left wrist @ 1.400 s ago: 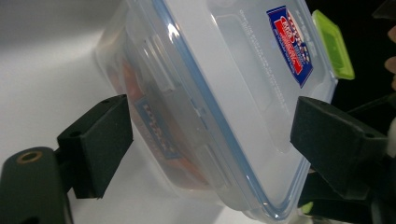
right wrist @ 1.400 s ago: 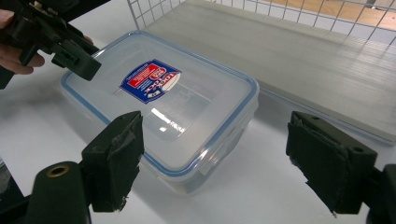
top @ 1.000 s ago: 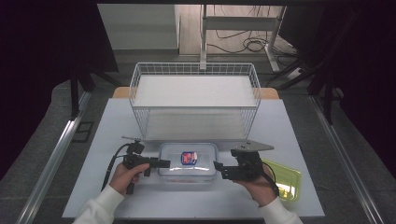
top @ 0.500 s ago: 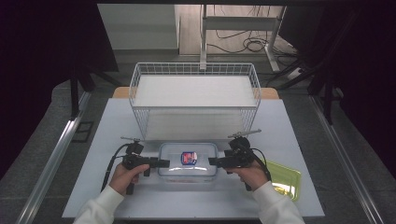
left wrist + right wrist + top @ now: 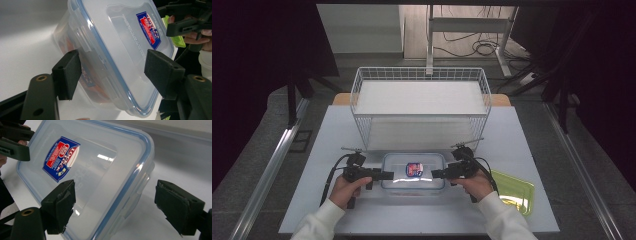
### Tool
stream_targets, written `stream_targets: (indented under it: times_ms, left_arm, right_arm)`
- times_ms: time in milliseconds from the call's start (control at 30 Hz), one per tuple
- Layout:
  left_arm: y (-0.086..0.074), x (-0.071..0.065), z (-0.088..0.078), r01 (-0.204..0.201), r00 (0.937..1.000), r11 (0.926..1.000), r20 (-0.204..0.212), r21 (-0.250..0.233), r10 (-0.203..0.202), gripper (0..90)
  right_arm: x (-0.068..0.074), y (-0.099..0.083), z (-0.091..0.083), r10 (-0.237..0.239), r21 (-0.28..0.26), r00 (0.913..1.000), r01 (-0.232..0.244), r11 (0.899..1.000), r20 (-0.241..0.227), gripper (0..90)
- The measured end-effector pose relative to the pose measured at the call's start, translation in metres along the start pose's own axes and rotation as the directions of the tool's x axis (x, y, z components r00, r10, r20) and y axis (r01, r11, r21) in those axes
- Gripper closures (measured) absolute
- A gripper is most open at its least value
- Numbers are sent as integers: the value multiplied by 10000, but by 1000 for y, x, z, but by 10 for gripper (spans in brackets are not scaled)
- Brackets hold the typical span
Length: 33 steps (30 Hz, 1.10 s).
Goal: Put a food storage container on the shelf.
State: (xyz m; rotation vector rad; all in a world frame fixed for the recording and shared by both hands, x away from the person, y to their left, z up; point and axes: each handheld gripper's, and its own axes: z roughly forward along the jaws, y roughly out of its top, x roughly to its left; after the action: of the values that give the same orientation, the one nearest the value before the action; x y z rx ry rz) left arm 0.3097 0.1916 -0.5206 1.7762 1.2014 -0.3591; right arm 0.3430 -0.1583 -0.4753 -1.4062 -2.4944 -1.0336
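Note:
A clear plastic container (image 5: 413, 172) with a blue-rimmed lid and a red and blue sticker (image 5: 414, 169) lies at the table's front middle. My left gripper (image 5: 387, 175) is at its left end, open. In the left gripper view the jaws (image 5: 115, 73) straddle the container's (image 5: 120, 45) short side without pressing it. My right gripper (image 5: 437, 173) is at the opposite end, also open. In the right gripper view it (image 5: 119, 205) brackets the lid's edge and side latch of the container (image 5: 95, 167). Something orange-red shows dimly inside the box.
A white wire basket (image 5: 421, 107) stands just behind the container. A lime-green tray (image 5: 514, 190) lies at the front right, by the right hand. Bare white table (image 5: 312, 210) stretches to the left and front. Cables trail from both grippers.
The right gripper has moved left and slightly forward, up to the container's right end. The left gripper has stayed at the left end.

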Motion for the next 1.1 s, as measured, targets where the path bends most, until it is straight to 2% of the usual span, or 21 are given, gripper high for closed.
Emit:
stream_targets:
  times_ms: [333, 500, 533, 633, 700, 767, 867, 900, 1100]
  left_arm:
    - [-4, -5, -3, -407, 9991, 9991, -117, -151, 406, 328]
    - [-6, -6, -5, -483, 9988, 9985, -113, -271, 480, 342]
    - [-6, -6, -5, -483, 9988, 9985, -113, -271, 480, 342]
    - [-6, -6, -5, -497, 9987, 9983, -123, -314, 494, 342]
    - [-6, -7, -5, -528, 9985, 9981, -137, -308, 524, 342]
    - [-7, -7, -5, -560, 9983, 9979, -161, -311, 555, 342]
    - [-7, -9, -5, -591, 9981, 9977, -211, -345, 584, 344]
    - [-7, -9, -5, -591, 9981, 9977, -211, -345, 584, 345]
    - [-11, -17, -8, -967, 9942, 9946, -500, -388, 947, 360]
  right_arm:
    - [0, 0, 4, 101, 76, 9995, -98, 9999, -309, 168]
    - [-4, -2, 6, 365, 191, 9954, -349, 9992, -886, 168]
    - [-4, -2, 6, 365, 191, 9954, -349, 9992, -886, 168]
    - [-5, -3, 9, 548, 344, 9905, -509, 9981, -1259, 165]
    - [-5, -4, 10, 545, 363, 9908, -503, 9981, -1237, 167]
    - [-4, -4, 8, 550, 373, 9911, -508, 9980, -1216, 190]
    - [-4, -6, 1, 665, 152, 9914, -652, 9978, -1126, 287]
    - [-4, -6, 1, 665, 152, 9914, -652, 9978, -1126, 287]
    - [-10, -12, -7, 968, -165, 9828, -1006, 9948, -1575, 390]
